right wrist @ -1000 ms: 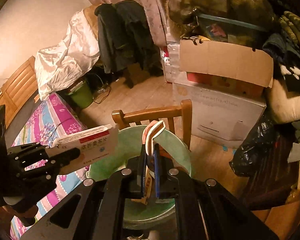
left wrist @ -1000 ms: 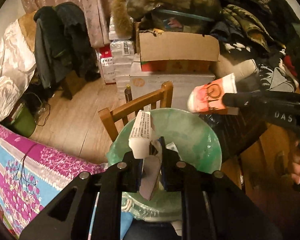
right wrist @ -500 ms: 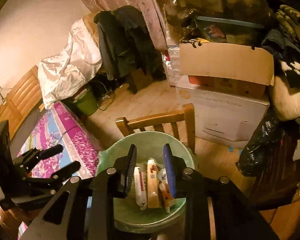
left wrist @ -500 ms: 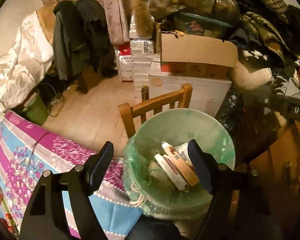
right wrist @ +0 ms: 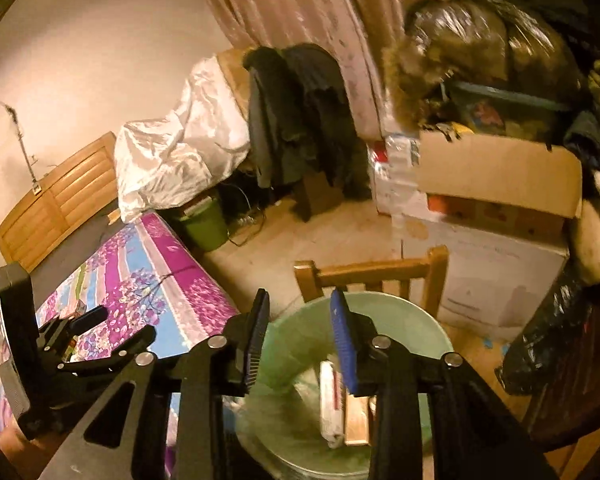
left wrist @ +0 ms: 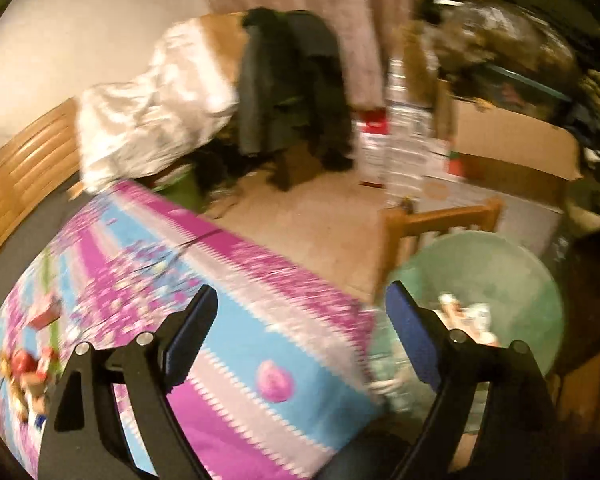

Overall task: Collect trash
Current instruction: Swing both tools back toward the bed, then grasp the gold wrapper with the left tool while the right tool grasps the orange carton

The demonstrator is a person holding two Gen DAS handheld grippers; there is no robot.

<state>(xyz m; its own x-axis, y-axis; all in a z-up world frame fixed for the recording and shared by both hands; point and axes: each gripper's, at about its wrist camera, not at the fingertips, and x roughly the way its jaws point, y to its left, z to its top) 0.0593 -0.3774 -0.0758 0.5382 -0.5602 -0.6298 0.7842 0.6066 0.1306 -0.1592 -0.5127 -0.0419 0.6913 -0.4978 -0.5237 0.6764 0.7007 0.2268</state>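
Fingers of the left gripper, just spreading wide, hang empty over the bedspread; right gripper, just opening, empty above the bin holding cartons.

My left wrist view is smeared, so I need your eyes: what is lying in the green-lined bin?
Observer: The right wrist view shows a white tube and a tan packet side by side at the bottom of the bin.
Operator: Are the right tongs carrying anything?
Observer: No. The right tongs hang over the bin, their jaws have just been opening, and nothing is between them.
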